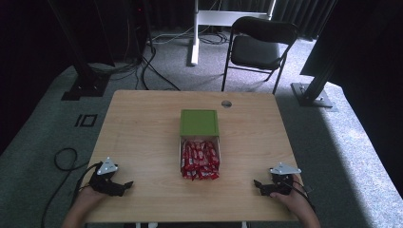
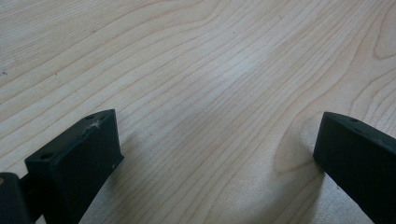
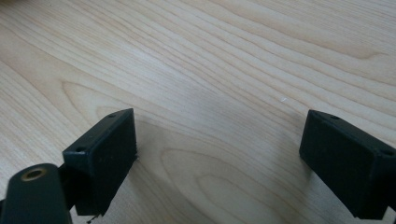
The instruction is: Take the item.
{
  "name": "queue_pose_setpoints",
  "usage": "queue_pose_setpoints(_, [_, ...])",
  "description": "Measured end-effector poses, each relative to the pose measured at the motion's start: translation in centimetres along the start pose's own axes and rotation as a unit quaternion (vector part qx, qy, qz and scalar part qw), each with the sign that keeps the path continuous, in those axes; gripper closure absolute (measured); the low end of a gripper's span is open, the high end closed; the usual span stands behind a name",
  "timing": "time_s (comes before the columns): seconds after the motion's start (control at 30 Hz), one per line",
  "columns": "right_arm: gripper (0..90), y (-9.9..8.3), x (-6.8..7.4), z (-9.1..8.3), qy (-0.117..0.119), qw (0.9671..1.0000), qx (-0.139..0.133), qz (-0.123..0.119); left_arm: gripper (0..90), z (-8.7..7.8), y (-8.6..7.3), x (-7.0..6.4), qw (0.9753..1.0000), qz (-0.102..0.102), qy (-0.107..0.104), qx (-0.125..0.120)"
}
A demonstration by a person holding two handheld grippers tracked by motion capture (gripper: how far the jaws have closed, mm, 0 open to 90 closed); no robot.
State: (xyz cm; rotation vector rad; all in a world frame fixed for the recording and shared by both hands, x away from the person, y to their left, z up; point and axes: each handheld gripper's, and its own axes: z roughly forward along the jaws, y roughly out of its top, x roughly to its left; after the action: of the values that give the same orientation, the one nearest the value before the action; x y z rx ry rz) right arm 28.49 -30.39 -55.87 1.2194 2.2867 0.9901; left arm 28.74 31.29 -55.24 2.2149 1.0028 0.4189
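A green box sits in the middle of the wooden table, and its pulled-out drawer holds several red wrapped sweets. My left gripper rests on the table at the near left, held by a hand. Its jaws stand wide apart over bare wood, so the left gripper is open with nothing between its fingers. At the near right, my right gripper rests on the table in the other hand. The right gripper is open too, with bare wood between its jaws. Both point inward toward the sweets.
A small round grommet is set in the table's far edge. A black folding chair stands behind the table on grey carpet. Black stand legs and cables lie on the floor to the left and right.
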Motion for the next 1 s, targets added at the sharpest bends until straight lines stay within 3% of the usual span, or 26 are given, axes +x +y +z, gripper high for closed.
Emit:
queue_pose_setpoints(0.77, [10.7,0.0,0.02,-0.01,0.0,1.0,0.0,-0.001,1.5,-0.01,0.0,0.01,1.0,0.0,0.0,0.0])
queue_pose_setpoints(1.0, [10.8,0.16,0.12,0.14,-0.012,0.9999,-0.001,0.01,1.5,0.0,0.0,0.01,1.0,0.0,0.0,0.0])
